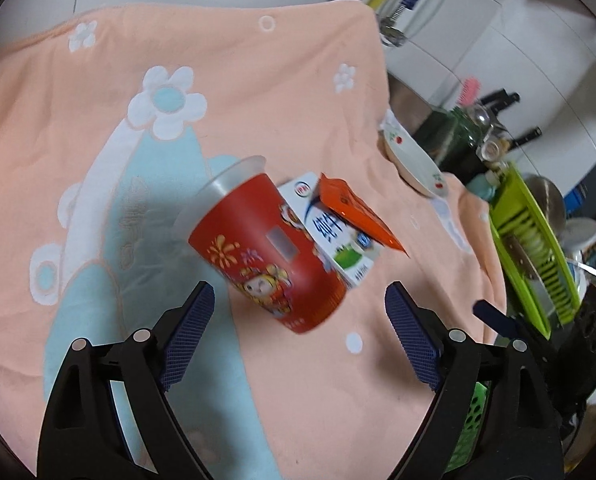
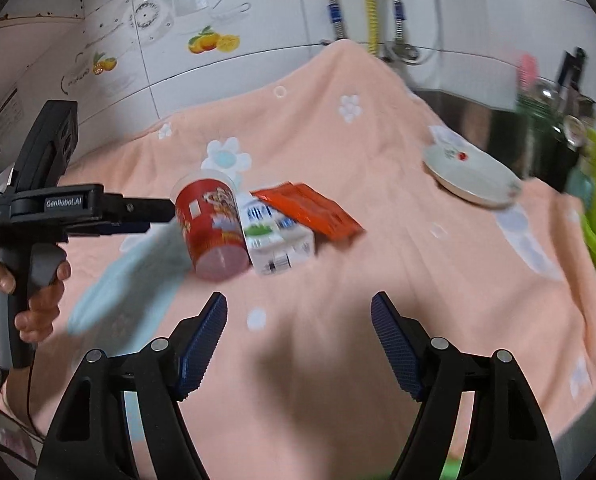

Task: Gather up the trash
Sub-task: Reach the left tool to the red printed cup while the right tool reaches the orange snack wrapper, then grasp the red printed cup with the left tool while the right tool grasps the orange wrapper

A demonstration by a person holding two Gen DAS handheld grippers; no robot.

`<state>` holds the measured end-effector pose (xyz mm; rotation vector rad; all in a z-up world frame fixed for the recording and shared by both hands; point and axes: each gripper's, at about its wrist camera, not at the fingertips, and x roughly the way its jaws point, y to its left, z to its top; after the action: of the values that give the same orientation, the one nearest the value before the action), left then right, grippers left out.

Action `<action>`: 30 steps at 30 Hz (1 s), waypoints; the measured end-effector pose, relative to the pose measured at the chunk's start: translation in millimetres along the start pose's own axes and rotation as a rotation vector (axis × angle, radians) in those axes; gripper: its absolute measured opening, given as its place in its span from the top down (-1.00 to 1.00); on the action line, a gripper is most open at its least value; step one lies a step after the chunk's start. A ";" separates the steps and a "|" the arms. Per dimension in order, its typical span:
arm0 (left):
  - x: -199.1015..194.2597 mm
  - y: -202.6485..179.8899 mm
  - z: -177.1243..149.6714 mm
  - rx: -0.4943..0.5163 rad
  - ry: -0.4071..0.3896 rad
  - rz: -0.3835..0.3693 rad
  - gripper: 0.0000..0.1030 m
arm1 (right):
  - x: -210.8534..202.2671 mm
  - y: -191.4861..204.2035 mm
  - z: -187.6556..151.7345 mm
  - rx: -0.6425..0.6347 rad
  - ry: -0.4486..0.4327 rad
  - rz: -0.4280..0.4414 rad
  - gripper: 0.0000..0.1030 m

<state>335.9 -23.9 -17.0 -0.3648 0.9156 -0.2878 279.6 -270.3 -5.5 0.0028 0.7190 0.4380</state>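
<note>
In the left wrist view, the left claw [image 1: 300, 308] fills the bottom of the frame, spread wide with nothing between its blue pads; just above it, at the centre, a red cup [image 1: 264, 256] lies on its side on a peach flowered cloth [image 1: 258, 92] that covers the tabletop, its rim toward the upper left; a white milk carton [image 1: 334, 236] lies touching the cup's right side; an orange packet [image 1: 354, 208] rests on the carton's upper end; further right, near the cloth's edge, stands a white plate [image 1: 412, 160]; at the far right is a green dish rack [image 1: 530, 248].

In the right wrist view, a hand [image 2: 26, 300] at the left edge grips the handle of the left claw's black body, whose fingers reach to the cup's rim; the cup, carton and packet lie in a row at the centre, each touching the next; the plate sits in the upper right, well apart from them; the right claw [image 2: 300, 312] spans the bottom of the frame, jaws spread and empty, above bare cloth.
</note>
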 end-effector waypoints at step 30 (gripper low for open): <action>49.9 30.4 20.1 -0.253 0.024 -0.005 -0.77 | 127.9 0.1 61.8 -0.127 0.043 0.013 0.13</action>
<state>383.7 -12.4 -54.3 -0.5981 0.9772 -0.1810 404.1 -211.3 -40.2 -0.1212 0.7325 0.4971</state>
